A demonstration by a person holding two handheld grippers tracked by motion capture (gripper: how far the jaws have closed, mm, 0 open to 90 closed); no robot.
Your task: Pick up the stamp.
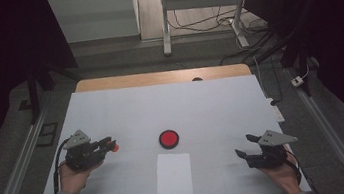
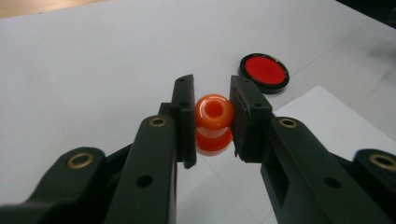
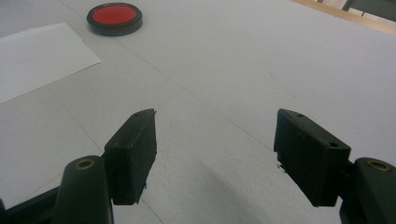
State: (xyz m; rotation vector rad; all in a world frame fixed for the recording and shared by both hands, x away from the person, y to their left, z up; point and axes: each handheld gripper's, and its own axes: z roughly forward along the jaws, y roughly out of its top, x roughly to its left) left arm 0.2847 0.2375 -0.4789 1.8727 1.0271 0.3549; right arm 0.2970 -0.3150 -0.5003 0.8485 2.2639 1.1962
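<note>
My left gripper (image 1: 110, 146) (image 2: 212, 119) is shut on a small glossy orange bead-like piece (image 2: 214, 122) with a hole through it, held between the pads above the white table sheet (image 1: 161, 103); the same orange piece (image 1: 114, 147) shows at the gripper's tip in the high view. A round red disc with a black rim (image 1: 169, 138) (image 2: 264, 72) (image 3: 114, 18) lies on the sheet to the right of that gripper. At the right front, my right gripper (image 1: 247, 146) (image 3: 215, 154) stands open over bare sheet, nothing between its jaws.
A white paper sheet (image 1: 174, 176) (image 3: 37, 58) lies in front of the disc, between the two hands. The table's wooden far edge (image 1: 162, 77) borders the floor, where a desk frame (image 1: 200, 17) and cables stand.
</note>
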